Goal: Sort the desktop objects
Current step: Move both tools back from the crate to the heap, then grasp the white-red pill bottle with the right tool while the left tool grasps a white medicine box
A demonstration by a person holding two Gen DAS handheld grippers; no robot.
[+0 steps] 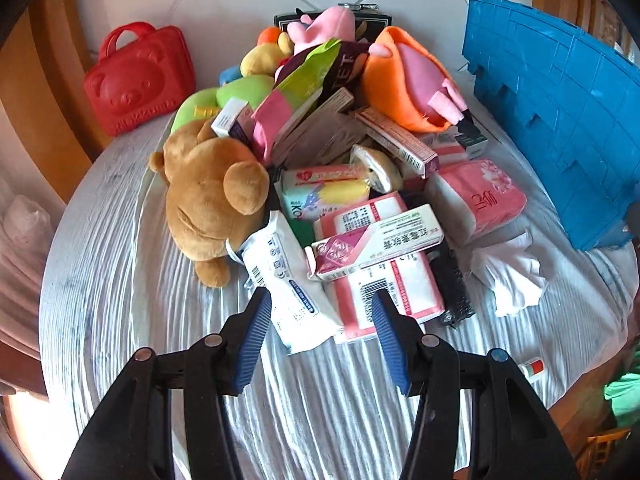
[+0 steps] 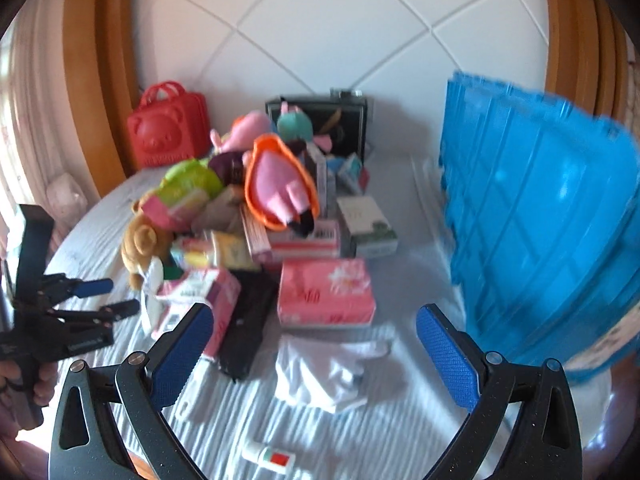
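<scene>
pile (image 1: 320, 168): toys, boxes + packs heaped in the middle of the table (image 1: 120, 280). Nothing sorted yet, I think.
blue crate (image 1: 560, 120): right of pile, standing up on its side.
red bear case (image 1: 140, 80): left + back of pile, by the wall.
brown bear (image 1: 212, 196): left edge of pile. Soft + light, prob. squishy; grab the round body.
white pack (image 1: 288, 280): front of pile. Thin, floppy, maybe slippery; pinch a flat edge.
long box (image 1: 376, 244): on top of pink boxes, front of pile. Stiff + light; hold by its long sides.
white cloth (image 2: 328, 372): front right of pile. Limp, bunch it up.
left gripper (image 1: 320, 320): about half spread, holds nothing, just over front of pile, touching nothing I can see.
right gripper (image 2: 316, 344): spread wide, empty, above the cloth. Pic blurry.
</scene>
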